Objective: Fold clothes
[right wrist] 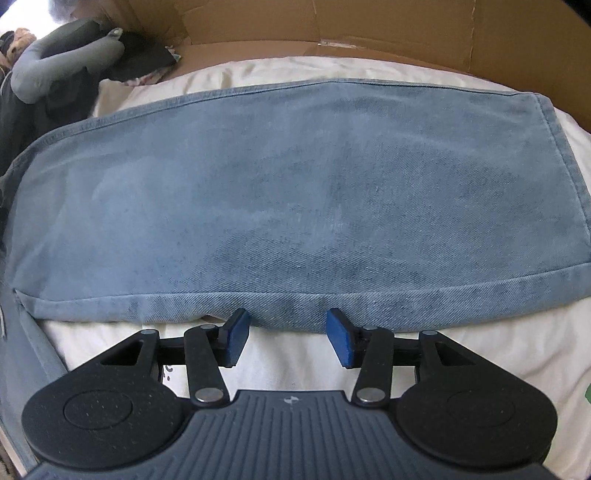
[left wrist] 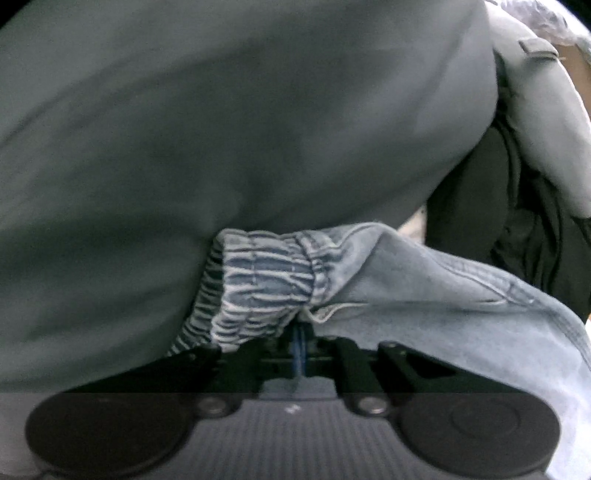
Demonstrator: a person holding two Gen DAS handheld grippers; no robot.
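Observation:
Light blue jeans (right wrist: 295, 192) lie flat across white bedding (right wrist: 480, 347), with one leg's hem edge running along the near side. My right gripper (right wrist: 288, 336) is open, its blue pads (right wrist: 236, 332) at that near edge with a strip of denim and bare bedding between them, not pressed. In the left wrist view my left gripper (left wrist: 300, 345) is shut on the jeans (left wrist: 424, 288) just under their gathered elastic waistband (left wrist: 262, 280). The pads are mostly hidden by the bunched fabric.
A large grey cloth (left wrist: 221, 129) fills the upper left wrist view, with dark clothes (left wrist: 480, 203) to its right. A cardboard wall (right wrist: 369, 26) stands behind the bedding. A heap of grey and dark garments (right wrist: 66, 59) lies at the far left corner.

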